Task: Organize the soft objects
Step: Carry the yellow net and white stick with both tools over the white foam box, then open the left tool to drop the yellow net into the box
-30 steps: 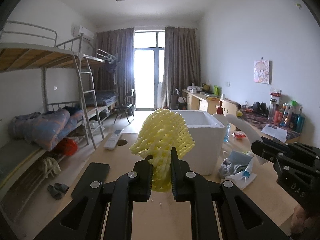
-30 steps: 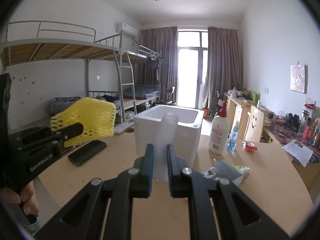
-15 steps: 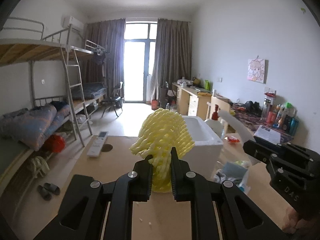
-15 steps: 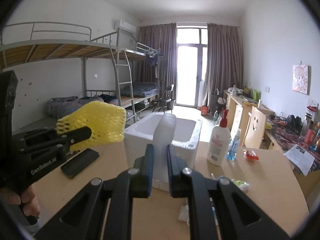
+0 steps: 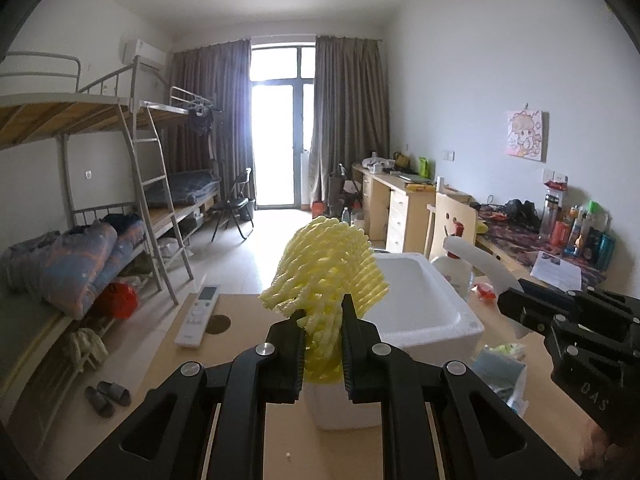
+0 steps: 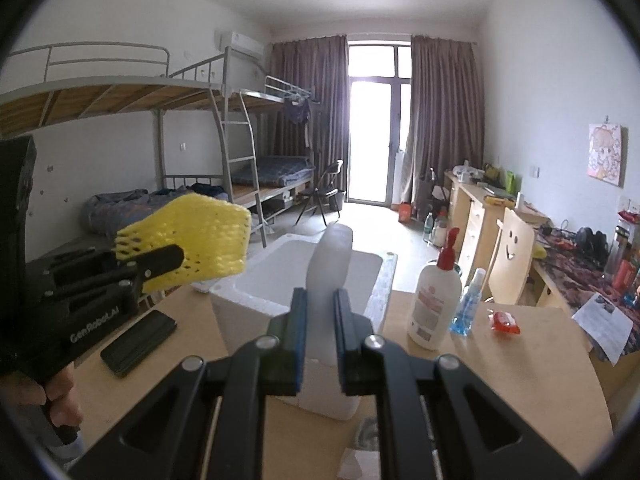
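Carry step: left gripper [image 5: 322, 354] jaws pinch the yellow foam net sleeve [image 5: 326, 280]; right gripper [image 6: 320, 344] jaws clamp a white foam sheet [image 6: 330, 256]. Both hang mid-frame over the white polystyrene box [image 5: 424, 320]; next, lower inside and release.

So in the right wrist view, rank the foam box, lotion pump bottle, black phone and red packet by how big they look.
1. foam box
2. lotion pump bottle
3. black phone, which looks about as big as the bottle, so that order is unsure
4. red packet

The yellow foam net [image 5: 326, 276] hides part of the white foam box [image 5: 424, 308]. The bottle's label [image 6: 430, 302] is too small to read.
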`<action>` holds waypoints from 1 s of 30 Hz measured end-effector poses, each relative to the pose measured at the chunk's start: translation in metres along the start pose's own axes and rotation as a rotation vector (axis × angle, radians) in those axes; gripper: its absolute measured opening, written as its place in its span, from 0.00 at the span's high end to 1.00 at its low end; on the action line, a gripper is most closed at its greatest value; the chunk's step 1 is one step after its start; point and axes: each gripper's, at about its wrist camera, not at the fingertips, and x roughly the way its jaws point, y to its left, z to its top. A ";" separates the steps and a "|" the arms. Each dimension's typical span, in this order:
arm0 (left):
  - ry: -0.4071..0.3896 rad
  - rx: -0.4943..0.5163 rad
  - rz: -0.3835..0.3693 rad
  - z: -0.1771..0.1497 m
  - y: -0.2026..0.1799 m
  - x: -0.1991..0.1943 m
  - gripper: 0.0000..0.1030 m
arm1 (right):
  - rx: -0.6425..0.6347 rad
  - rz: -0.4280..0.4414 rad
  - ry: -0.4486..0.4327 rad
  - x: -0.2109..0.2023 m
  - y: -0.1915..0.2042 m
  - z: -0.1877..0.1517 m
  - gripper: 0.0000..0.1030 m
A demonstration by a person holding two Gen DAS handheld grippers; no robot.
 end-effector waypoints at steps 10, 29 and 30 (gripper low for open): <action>0.030 0.010 -0.001 0.014 -0.001 0.032 0.85 | 0.001 0.014 0.034 0.029 -0.005 0.012 0.86; 0.123 0.041 -0.095 0.023 -0.030 0.082 0.85 | 0.031 -0.006 0.049 0.039 -0.021 0.017 0.86; 0.129 0.042 -0.100 0.023 -0.031 0.085 0.85 | 0.031 -0.010 0.050 0.039 -0.021 0.016 0.86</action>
